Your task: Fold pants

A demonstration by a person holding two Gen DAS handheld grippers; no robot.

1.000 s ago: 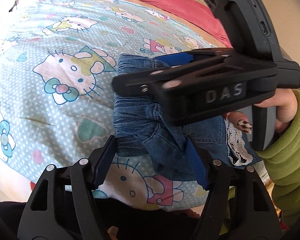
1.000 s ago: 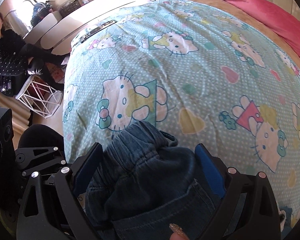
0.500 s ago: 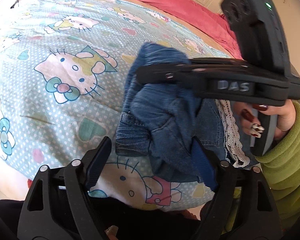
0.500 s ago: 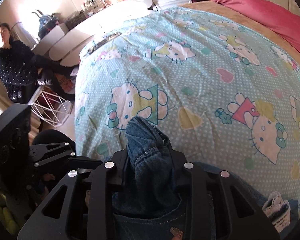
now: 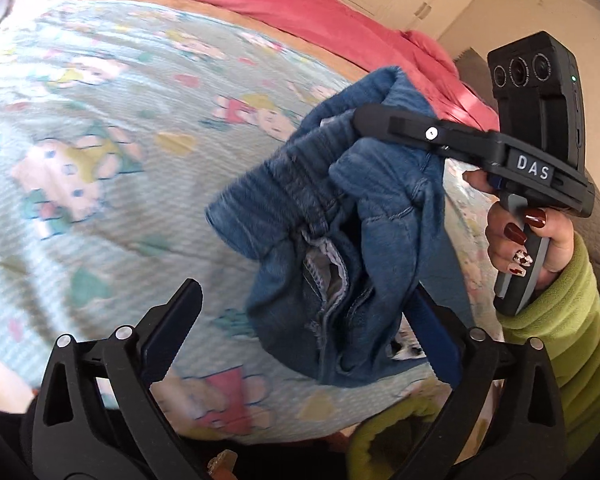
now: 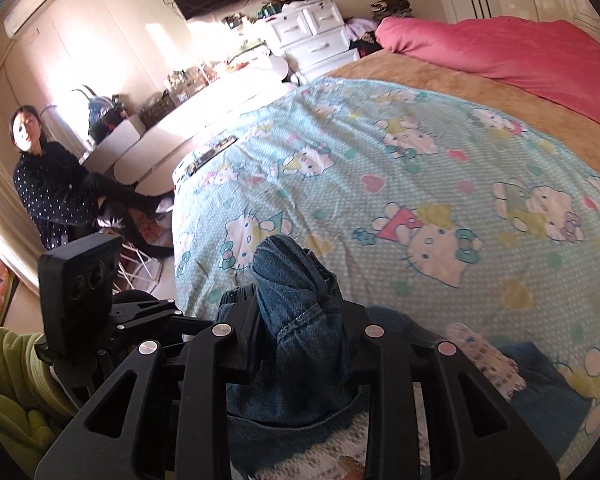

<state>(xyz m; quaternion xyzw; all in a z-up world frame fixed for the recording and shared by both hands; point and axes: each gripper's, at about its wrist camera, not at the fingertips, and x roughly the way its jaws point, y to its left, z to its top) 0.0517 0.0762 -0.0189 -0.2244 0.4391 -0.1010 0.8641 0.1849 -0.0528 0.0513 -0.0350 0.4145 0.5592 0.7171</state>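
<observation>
Hanging pants (image 5: 340,240) bunch inside right gripper's (image 6: 300,320) clamped jaws.

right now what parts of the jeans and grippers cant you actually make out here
- Denim pants, left wrist view: the legs run off below, hidden behind the bunched waistband and the open left gripper.
- Right gripper, right wrist view: its pads are buried in the denim it is shut on.
- Lace trim, right wrist view: blurred, and what it belongs to cannot be told.
- Cartoon bedspread, left wrist view: the print is motion-blurred.
</observation>
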